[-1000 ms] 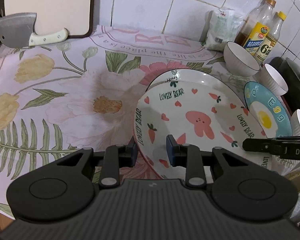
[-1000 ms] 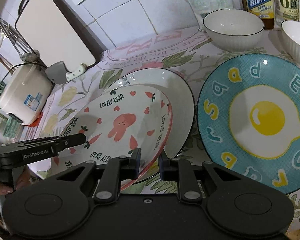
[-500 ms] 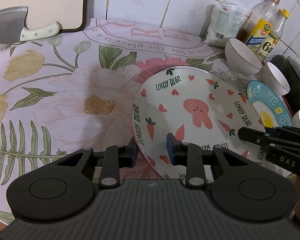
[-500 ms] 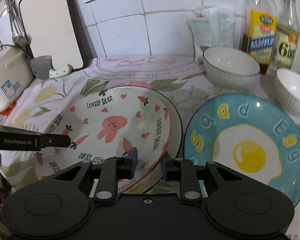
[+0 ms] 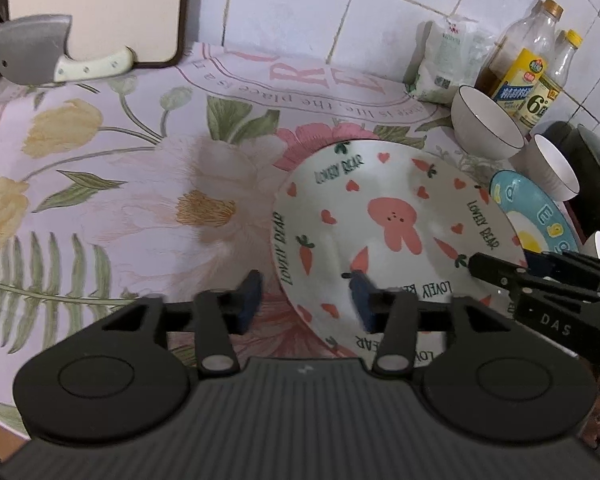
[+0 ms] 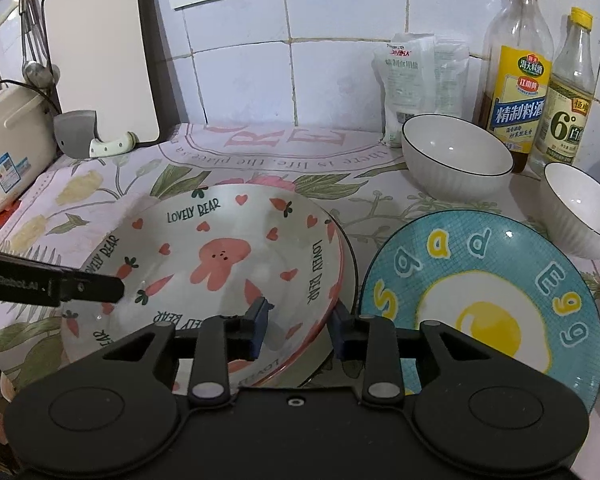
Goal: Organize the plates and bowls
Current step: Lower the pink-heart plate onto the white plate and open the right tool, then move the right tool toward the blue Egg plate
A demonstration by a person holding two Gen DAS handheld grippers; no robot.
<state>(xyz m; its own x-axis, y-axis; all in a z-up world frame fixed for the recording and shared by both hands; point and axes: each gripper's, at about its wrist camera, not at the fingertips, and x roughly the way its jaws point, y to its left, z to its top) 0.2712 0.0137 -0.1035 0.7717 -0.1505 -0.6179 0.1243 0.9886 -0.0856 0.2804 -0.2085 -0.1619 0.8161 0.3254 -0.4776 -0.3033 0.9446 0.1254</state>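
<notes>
floral cloth (image 5: pixel 100 184) spread over tiled counter | bear plate (image 6: pixel 220 256) stacked on white plate (image 6: pixel 350 268), beside egg plate (image 6: pixel 484 292) | left gripper (image 5: pixel 304 300) jaws just opened, rim between, unclamped | right gripper (image 6: pixel 298 330) jaws just opened astride rim, unclamped

Floral cloth (image 5: pixel 112 184) left of the bear plate (image 5: pixel 384 216) lies open; bowls (image 6: pixel 456 156) and bottles (image 6: pixel 516 80) crowd the right.
</notes>
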